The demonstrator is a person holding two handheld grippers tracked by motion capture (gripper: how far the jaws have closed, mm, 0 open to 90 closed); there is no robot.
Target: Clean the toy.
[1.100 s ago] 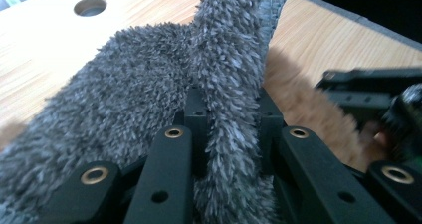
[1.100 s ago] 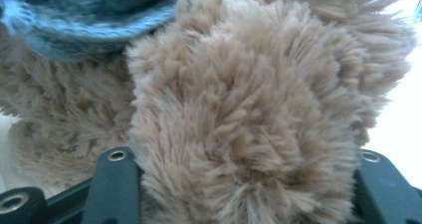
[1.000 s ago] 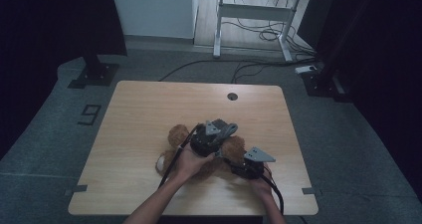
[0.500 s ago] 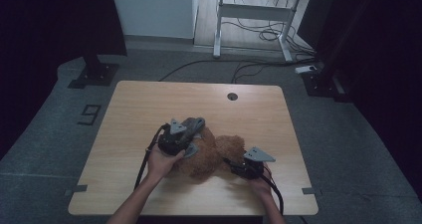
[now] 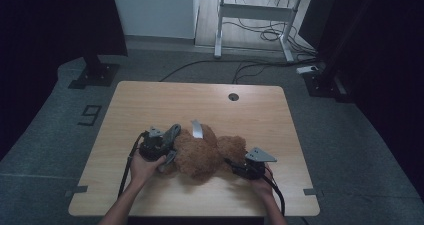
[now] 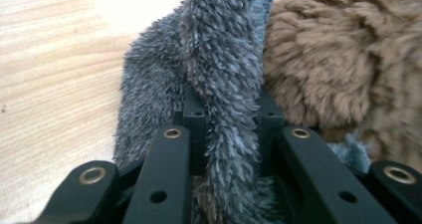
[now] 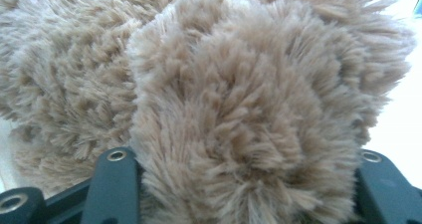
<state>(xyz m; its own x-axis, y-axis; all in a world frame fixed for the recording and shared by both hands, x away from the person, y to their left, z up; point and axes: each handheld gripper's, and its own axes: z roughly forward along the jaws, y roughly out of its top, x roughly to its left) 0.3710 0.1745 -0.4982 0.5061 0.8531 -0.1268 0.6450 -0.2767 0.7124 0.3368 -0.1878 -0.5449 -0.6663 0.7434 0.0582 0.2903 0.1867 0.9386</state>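
The shaggy brown plush bear (image 5: 202,155) carries a white fabric tag (image 5: 197,129) (plain, unmarked); beside it lies a fuzzy grey plush piece (image 6: 219,84). The desk (image 5: 150,105) is light wood grain.

Both forearms come in from six o'clock in the high view. The left forearm slants toward eleven o'clock, its hand (image 5: 142,166) wrapped around the left claw (image 5: 169,146), which points toward about two o'clock; the jaws are clamped tight on a strip of grey fur (image 6: 224,84) between them. The right hand (image 5: 261,186) holds the right claw (image 5: 235,166), pointing toward ten o'clock, jaws pressed on a wad of brown plush (image 7: 249,114). A cable trails back along each wrist.
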